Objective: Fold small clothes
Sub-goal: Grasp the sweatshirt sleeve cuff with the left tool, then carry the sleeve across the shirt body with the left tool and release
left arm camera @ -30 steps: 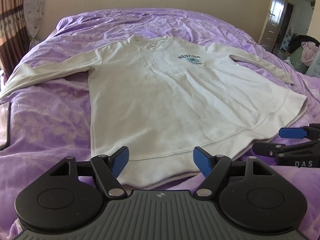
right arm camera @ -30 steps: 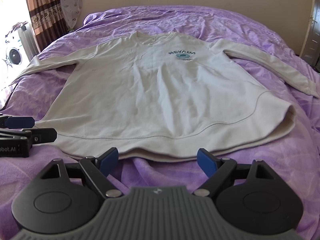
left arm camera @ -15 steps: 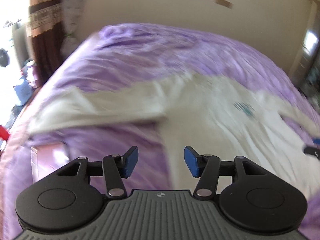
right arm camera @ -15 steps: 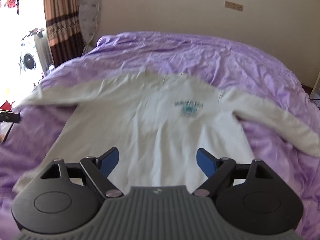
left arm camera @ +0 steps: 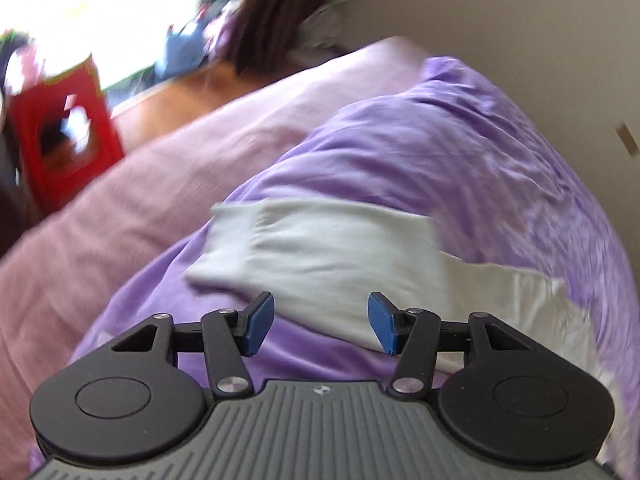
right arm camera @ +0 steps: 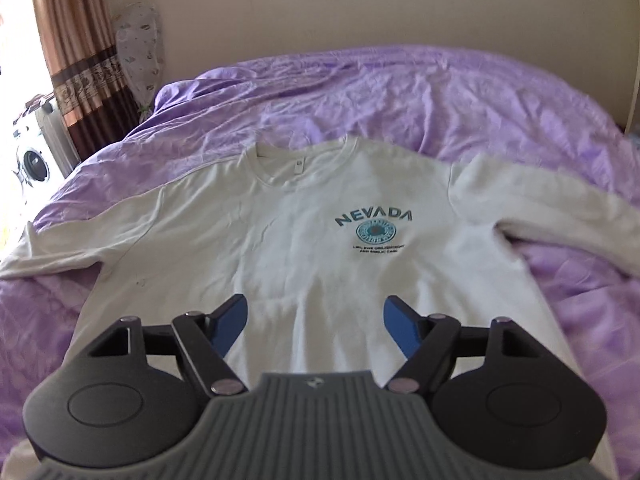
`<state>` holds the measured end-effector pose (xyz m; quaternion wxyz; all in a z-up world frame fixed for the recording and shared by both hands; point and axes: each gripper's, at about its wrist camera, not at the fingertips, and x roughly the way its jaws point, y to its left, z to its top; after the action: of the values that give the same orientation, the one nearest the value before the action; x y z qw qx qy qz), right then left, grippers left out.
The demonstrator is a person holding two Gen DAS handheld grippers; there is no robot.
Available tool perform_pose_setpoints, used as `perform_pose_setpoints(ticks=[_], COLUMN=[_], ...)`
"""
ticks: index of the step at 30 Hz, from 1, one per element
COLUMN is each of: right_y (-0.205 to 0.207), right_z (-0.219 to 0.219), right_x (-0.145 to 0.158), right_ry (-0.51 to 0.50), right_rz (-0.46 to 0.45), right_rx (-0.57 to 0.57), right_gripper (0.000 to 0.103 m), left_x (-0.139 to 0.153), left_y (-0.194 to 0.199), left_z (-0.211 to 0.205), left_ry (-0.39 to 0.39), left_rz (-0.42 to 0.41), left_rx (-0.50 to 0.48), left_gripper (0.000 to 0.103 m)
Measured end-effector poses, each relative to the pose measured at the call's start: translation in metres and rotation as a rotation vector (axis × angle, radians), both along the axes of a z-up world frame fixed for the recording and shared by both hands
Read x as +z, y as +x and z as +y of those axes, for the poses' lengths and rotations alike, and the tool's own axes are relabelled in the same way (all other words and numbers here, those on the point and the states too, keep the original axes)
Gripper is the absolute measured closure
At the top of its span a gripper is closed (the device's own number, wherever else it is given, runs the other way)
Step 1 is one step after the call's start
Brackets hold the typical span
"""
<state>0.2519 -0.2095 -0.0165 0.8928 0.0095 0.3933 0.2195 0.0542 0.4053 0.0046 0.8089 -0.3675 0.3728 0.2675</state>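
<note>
Sweatshirt (right arm camera: 304, 240) flat on bed (right arm camera: 440, 92); left gripper (left arm camera: 320, 322) jaws released, right gripper (right arm camera: 316, 328) jaws closing, empty.

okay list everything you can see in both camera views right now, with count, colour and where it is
sweatshirt: one, cream white, NEVADA print, spread flat on the bed, sleeves out
sleeve cuff: one, cream white, ahead of the left gripper
bedcover: one, purple, under the sweatshirt
curtain: one, brown, left of the bed
box: one, red, on the floor, blurred
left gripper: one, black with blue pads, open, nothing between
right gripper: one, same colours, jaws closing above the sweatshirt, nothing between
</note>
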Motion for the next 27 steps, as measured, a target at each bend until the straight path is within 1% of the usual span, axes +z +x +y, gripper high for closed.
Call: perform_pose_setpoints(ticks=[3,4,7,10,11,12,13,15,16,17,19,20,22,24,27], right_y=[0.011,0.015,0.026,0.034,0.036,0.038,0.040,0.041,0.042,0.042,0.045,0.046,0.046,0.048,0.051], right_z=[0.010,0.013,0.026,0.040,0.044,0.047,0.051,0.056,0.059,0.060,0.062,0.062,0.062,0.064,0.064], right_x=[-0.008,-0.010,-0.014,-0.019,-0.021,-0.022,-0.024,-0.026,-0.028,-0.029,-0.030,-0.029,-0.028,-0.026,-0.023], right_ry=[-0.015,-0.016,-0.012,-0.022,-0.024,-0.026,-0.028,-0.038,-0.043,-0.045,-0.043,-0.041,-0.041,-0.051,-0.047], right_rz=[0.000,-0.002,-0.002,0.000,-0.001,-0.001,-0.003,-0.008,-0.010,-0.010,-0.010,-0.012,-0.017,-0.014,-0.005], right_rx=[0.004,0.010,0.034,0.050,0.054,0.059,0.066,0.074,0.077,0.079,0.081,0.082,0.089,0.096,0.103], right_gripper=[0.042,0.044,0.044,0.045,0.045,0.045,0.046,0.046,0.046,0.046,0.047,0.047,0.047,0.047,0.047], left_x=[-0.024,-0.033,-0.055,-0.070,-0.073,-0.074,-0.073,-0.067,-0.060,-0.051,-0.024,-0.008,0.026,0.060,0.105], left_y=[-0.012,-0.016,-0.018,-0.021,-0.023,-0.022,-0.021,-0.017,-0.017,-0.015,-0.010,-0.006,0.009,0.024,0.051], left_z=[0.030,0.039,0.062,0.078,0.081,0.084,0.085,0.086,0.085,0.082,0.069,0.059,0.035,0.007,-0.039], left_ry=[-0.085,-0.120,-0.210,-0.273,-0.287,-0.291,-0.281,-0.252,-0.229,-0.193,-0.074,-0.007,0.141,0.270,0.418], left_rz=[-0.012,-0.031,-0.077,-0.118,-0.132,-0.138,-0.136,-0.156,-0.178,-0.198,-0.220,-0.227,-0.226,-0.234,-0.250], left_rx=[0.076,0.106,0.170,0.240,0.259,0.271,0.285,0.297,0.298,0.298,0.287,0.265,0.195,0.124,0.015], left_gripper=[0.040,0.040,0.040,0.040,0.042,0.052,0.056,0.082,0.088,0.092,0.094,0.095,0.095,0.096,0.096])
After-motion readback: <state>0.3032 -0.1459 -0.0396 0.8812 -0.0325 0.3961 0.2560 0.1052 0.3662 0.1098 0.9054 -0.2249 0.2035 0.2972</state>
